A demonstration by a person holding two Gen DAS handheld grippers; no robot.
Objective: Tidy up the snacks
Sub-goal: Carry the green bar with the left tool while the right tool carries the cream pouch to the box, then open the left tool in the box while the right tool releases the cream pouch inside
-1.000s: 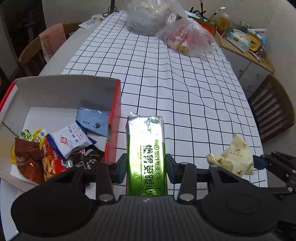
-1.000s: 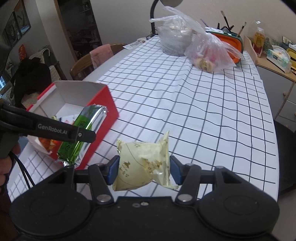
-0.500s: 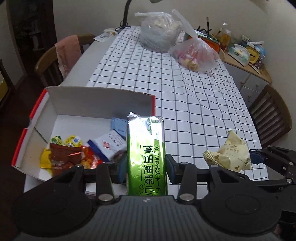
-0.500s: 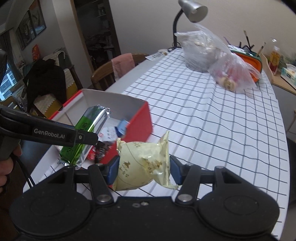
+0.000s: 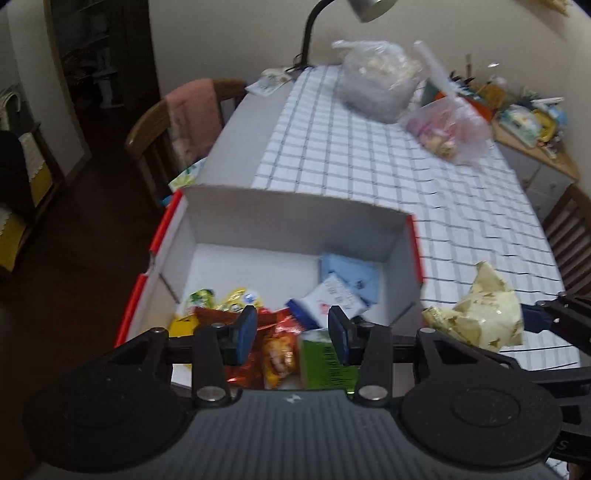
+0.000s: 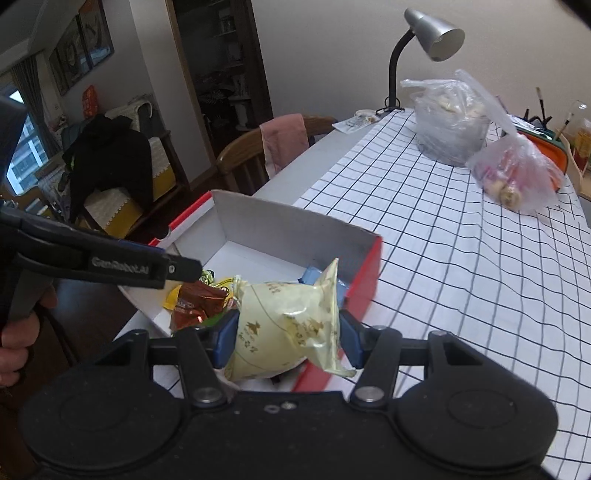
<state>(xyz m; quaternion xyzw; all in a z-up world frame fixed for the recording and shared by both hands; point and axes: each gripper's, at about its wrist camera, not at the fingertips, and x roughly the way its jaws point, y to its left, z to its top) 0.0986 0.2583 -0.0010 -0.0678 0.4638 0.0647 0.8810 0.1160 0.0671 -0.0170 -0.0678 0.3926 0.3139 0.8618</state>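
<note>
green pack (image 5: 327, 363) lengthwise toward cam

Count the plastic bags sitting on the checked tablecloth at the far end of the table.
2: a big clear bag near the lamp, and a smaller pinkish bag beside it, closer to the table's right edge. More may be hidden behind them.

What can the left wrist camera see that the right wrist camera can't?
Only the left wrist view shows the white plastic packet with blue ends. Only the right wrist view shows the black jacket on a chair and a person's hand. Both show the red-and-white cardboard box, the cream crinkly packet in the right gripper, and the grey desk lamp.
</note>
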